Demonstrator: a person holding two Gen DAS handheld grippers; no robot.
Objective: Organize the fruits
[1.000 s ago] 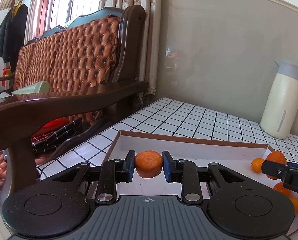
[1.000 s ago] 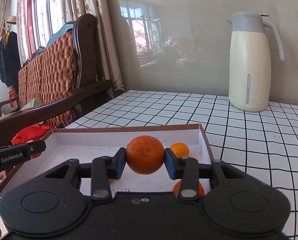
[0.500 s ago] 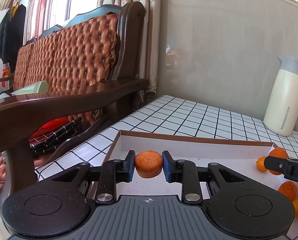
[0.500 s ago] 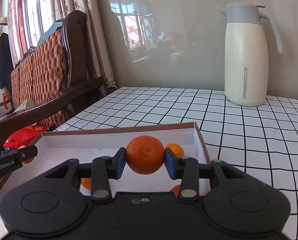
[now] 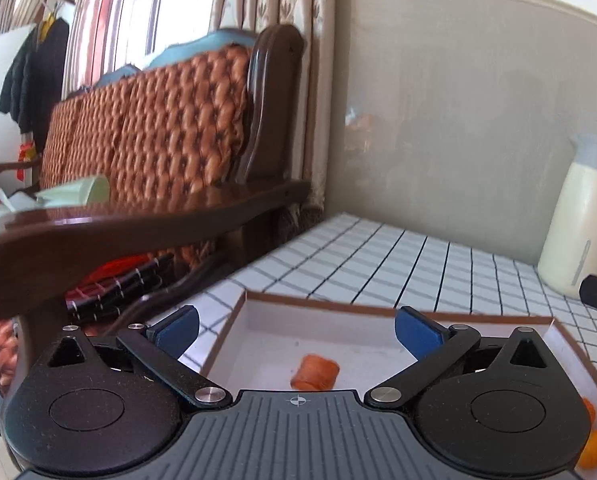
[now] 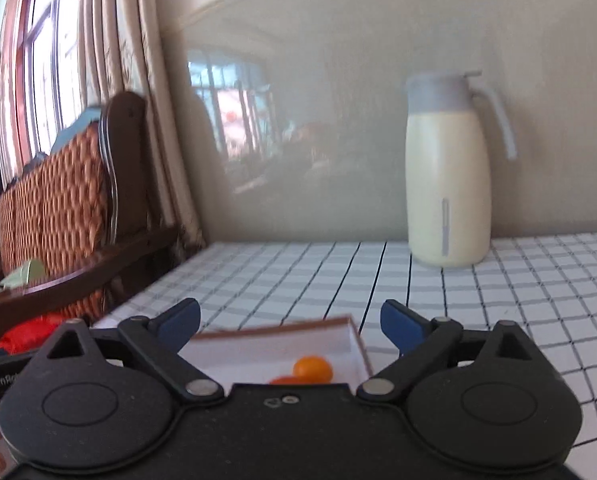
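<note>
1. Left gripper (image 5: 296, 330): blue pads spread wide, holding nothing. Right gripper (image 6: 289, 322): likewise spread, empty.
2. Shallow white box (image 5: 378, 330), brown-rimmed: a flattened orange fruit (image 5: 315, 372) lies inside; rounder oranges (image 6: 313, 369) sit in its right corner.
3. Tablecloth (image 6: 478, 292): white, black grid.
4. Beyond: smooth cream jug (image 6: 447, 196); tufted wood-framed sofa (image 5: 158, 132).

Both wrist views over box (image 5: 378, 312)

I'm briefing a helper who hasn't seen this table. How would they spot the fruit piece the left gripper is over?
On the checked table lies a shallow brown-edged white box. On its floor, below the open left gripper, lies an orange piece. Unlike the round oranges at the box's right, it has a flat end.
</note>
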